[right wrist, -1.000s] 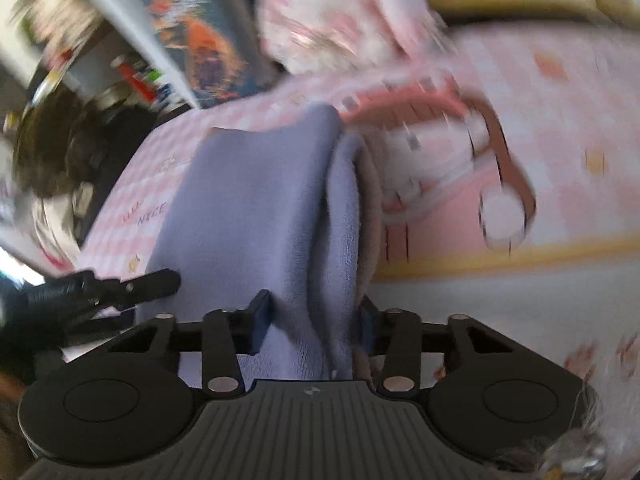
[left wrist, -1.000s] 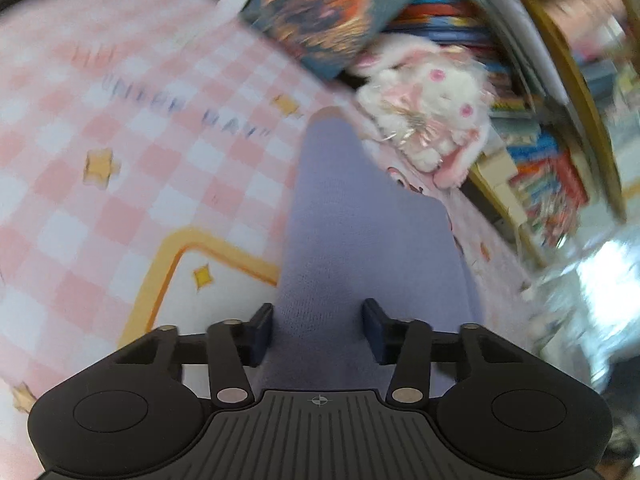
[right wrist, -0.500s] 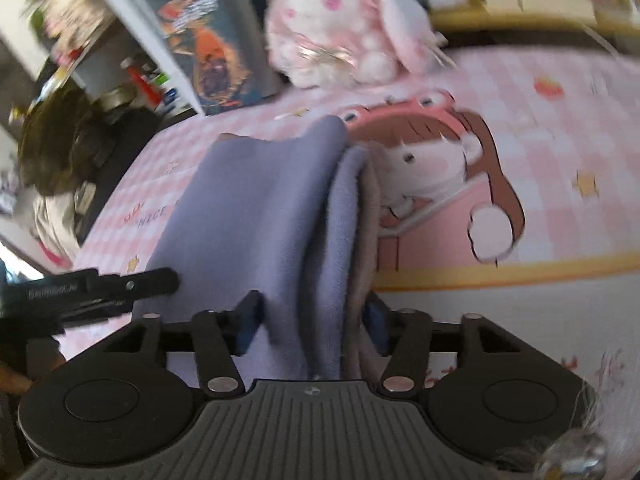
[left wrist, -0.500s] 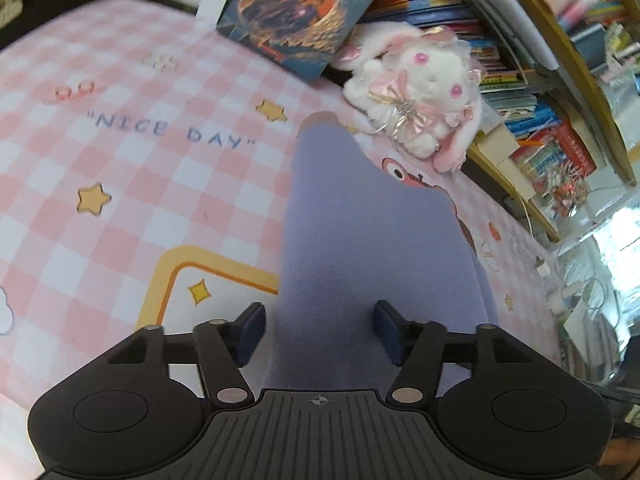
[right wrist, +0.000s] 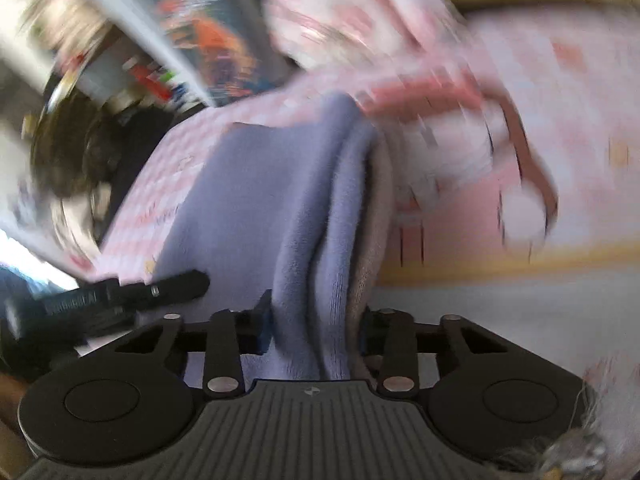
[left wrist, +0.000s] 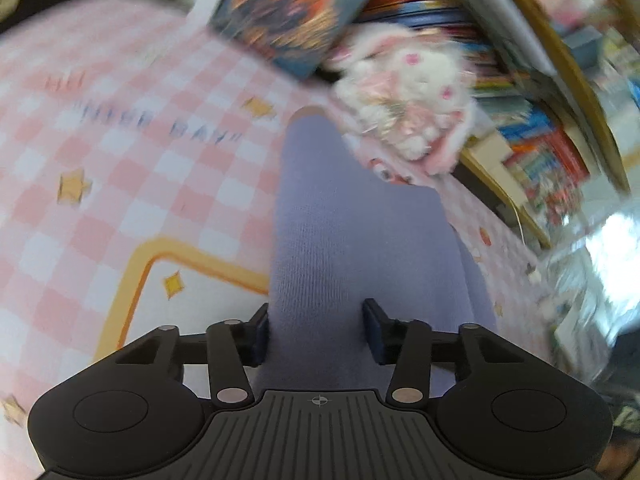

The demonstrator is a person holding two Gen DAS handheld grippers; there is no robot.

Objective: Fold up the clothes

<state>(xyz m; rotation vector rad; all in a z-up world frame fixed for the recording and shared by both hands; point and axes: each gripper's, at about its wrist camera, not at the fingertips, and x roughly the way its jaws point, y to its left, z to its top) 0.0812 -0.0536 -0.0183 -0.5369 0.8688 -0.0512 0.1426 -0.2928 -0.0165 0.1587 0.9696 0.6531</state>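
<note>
A lavender knitted garment lies folded lengthwise on a pink checked mat and runs away from me toward a plush rabbit. My left gripper has the near end of the garment between its jaws, which are closing with both pads against the fabric. In the right wrist view the same garment shows as several stacked layers. My right gripper is closing on that bundle, pads pressed into it. The left gripper's black finger shows at the garment's left edge. Both views are blurred.
A white and pink plush rabbit sits at the garment's far end. Behind it a picture book leans on shelves of books. The mat carries a cartoon figure print to the right of the garment.
Both grippers' jaws stood wider half a second ago and have narrowed again onto the fabric. The garment has stayed in place; the pictures have gone blurred.
</note>
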